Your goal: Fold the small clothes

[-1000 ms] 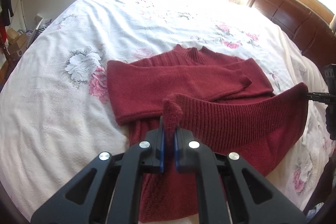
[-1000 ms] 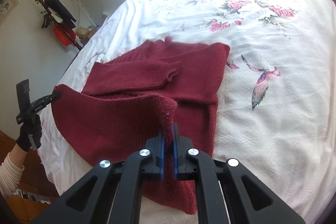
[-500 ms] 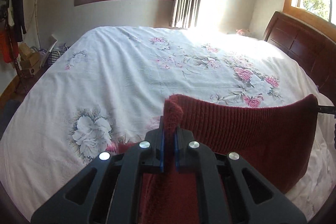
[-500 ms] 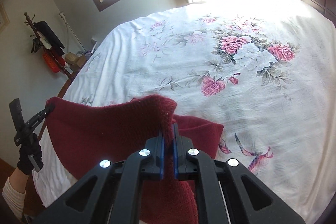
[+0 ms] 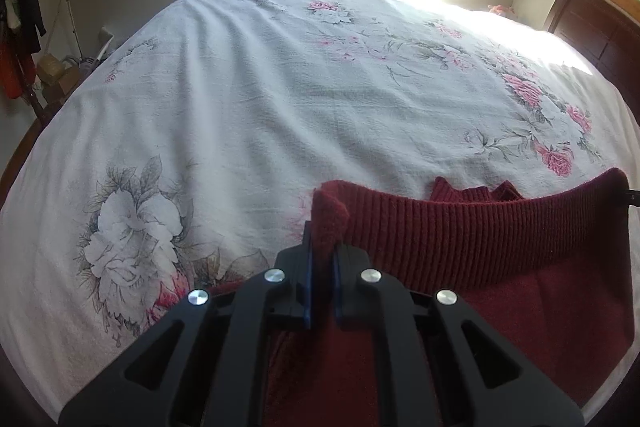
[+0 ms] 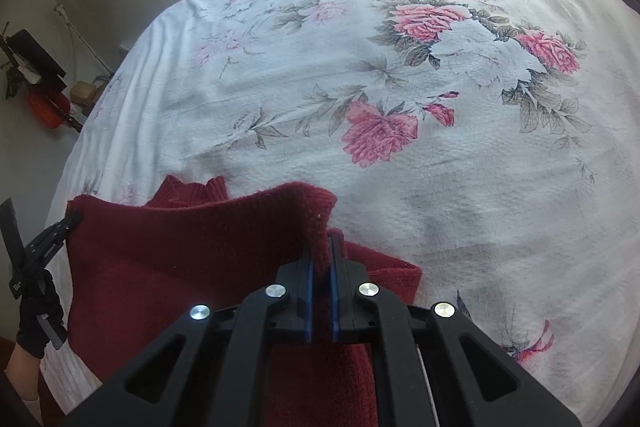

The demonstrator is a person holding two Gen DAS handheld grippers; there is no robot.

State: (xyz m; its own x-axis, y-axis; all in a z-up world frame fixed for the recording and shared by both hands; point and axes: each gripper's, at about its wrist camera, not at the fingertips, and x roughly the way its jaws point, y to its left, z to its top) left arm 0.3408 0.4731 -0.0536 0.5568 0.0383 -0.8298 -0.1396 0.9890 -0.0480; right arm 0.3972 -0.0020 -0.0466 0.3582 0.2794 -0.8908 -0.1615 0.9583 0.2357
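Currently each claw, left claw (image 5: 322, 259) and right claw (image 6: 321, 259), is clamped on one hem corner of the red sweater (image 5: 500, 267), with the hem raised above the bed (image 5: 280, 115) near the collar (image 5: 460, 189). Risk: uneven travel of either claw could skew the fold, and the thick knit may slip out. No containers are visible.

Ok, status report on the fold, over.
Left gripper and right gripper shut on sweater hem corners. Hem lifted taut. Bedspread ahead bare.

Both grippers have carried the sweater's (image 5: 500, 307) hem (image 5: 460, 239) forward across the bed (image 5: 280, 115), nearly reaching its collar (image 5: 460, 191).
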